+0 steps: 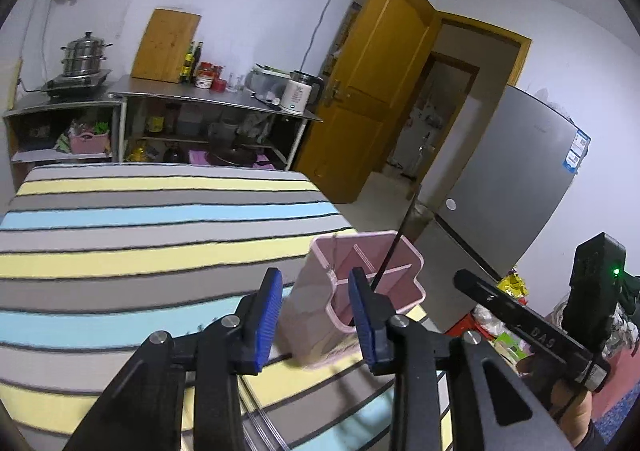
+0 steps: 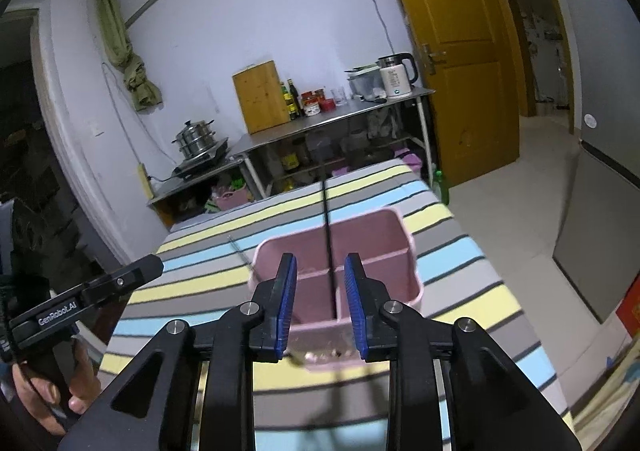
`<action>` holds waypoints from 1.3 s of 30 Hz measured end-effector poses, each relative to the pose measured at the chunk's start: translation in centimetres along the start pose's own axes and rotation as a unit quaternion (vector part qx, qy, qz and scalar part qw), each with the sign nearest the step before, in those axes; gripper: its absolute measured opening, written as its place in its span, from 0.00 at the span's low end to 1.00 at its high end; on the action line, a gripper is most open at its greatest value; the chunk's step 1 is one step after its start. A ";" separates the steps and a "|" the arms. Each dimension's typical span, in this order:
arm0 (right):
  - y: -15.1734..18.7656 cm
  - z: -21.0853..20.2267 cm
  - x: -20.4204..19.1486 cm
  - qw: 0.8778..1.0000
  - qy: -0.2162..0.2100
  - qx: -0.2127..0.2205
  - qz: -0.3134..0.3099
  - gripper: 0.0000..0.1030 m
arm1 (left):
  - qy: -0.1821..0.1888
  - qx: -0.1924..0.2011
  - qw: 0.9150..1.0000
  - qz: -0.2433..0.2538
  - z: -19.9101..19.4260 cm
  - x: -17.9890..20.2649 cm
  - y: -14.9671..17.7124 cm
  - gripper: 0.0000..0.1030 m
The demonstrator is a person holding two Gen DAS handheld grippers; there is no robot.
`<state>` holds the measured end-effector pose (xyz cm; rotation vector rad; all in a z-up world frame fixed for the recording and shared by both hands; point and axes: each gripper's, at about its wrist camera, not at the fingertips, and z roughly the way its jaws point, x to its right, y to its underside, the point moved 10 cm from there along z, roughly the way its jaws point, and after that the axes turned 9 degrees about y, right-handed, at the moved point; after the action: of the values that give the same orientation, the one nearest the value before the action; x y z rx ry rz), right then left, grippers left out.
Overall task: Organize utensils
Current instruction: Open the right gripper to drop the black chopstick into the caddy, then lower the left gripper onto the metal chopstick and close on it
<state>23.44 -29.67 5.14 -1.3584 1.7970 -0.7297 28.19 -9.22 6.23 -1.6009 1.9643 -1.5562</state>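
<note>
Standing: pink holder [image 2: 360, 263] upright on striped bench [image 1: 120, 211], black chopstick [image 2: 328, 227] inside | R gripper [image 2: 320, 303] jaws apart, empty | L gripper [image 1: 316, 315] jaws apart astride holder wall, no grip | risk: L nudge tips holder, stick spills

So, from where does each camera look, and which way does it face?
Left wrist: sits on the left tool, faces the pink plastic divided holder on the striped tablecloth; the right tool shows beside it.
Right wrist: sits on the right tool, faces the holder and its thin black stick; the left tool shows.
Shared: holder, stick, tablecloth.
</note>
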 end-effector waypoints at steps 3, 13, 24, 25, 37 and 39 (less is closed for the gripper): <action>1.5 -0.6 -1.3 1.000 -0.013 -0.008 -0.013 0.25 | -0.017 0.000 1.000 0.000 -1.8 -1.1 1.7 0.33; 7.1 -0.7 -4.9 0.996 -0.039 -0.051 -0.057 0.25 | -0.064 -0.026 0.997 -0.030 -5.5 -5.6 8.6 0.33; 12.3 1.4 -7.7 0.989 -0.049 -0.106 -0.091 0.25 | -0.113 -0.068 0.988 -0.082 -5.5 -10.9 14.7 0.33; 12.5 1.7 -7.8 0.988 -0.049 -0.109 -0.093 0.25 | -0.117 -0.071 0.987 -0.086 -5.3 -11.3 15.1 0.33; 15.1 4.4 -8.8 0.983 -0.049 -0.143 -0.107 0.25 | -0.158 -0.096 0.978 -0.093 -2.4 -14.1 17.1 0.33; 15.3 4.6 -8.8 0.982 -0.050 -0.145 -0.109 0.25 | -0.165 -0.097 0.978 -0.084 -2.2 -14.1 17.1 0.33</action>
<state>20.48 -17.04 -7.66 -1.7739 1.7411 -0.5126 21.95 1.24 -12.37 -1.9998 1.8846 -1.0816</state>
